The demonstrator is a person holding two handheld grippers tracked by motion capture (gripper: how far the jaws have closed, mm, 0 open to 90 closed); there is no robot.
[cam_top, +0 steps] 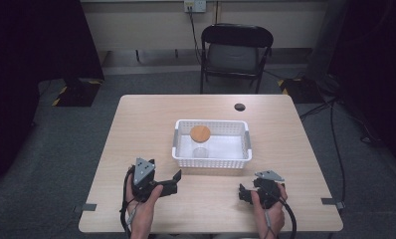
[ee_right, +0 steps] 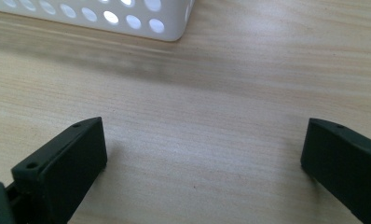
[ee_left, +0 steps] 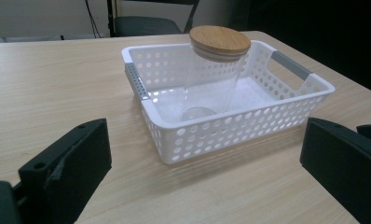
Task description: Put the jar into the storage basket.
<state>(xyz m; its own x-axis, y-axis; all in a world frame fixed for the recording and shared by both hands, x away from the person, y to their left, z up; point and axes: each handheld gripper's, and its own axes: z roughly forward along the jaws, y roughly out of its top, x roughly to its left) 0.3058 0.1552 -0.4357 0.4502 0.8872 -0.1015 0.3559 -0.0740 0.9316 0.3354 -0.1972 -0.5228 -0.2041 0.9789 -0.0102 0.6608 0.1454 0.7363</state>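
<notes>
We're holding both grippers low over the near bench edge, left gripper (cam_top: 172, 180) and right gripper (cam_top: 246, 193) each with jaws spread wide and gripping nothing. The glass jar (ee_left: 211, 79) with its wooden lid (ee_left: 220, 39) is leaning tilted inside the white basket (ee_left: 230, 128) at bench centre. Judging by the left gripper facing it, we're lining up a reach.

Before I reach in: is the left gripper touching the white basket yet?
Apart. The left gripper view shows bare table between the left gripper and the white basket.
</notes>
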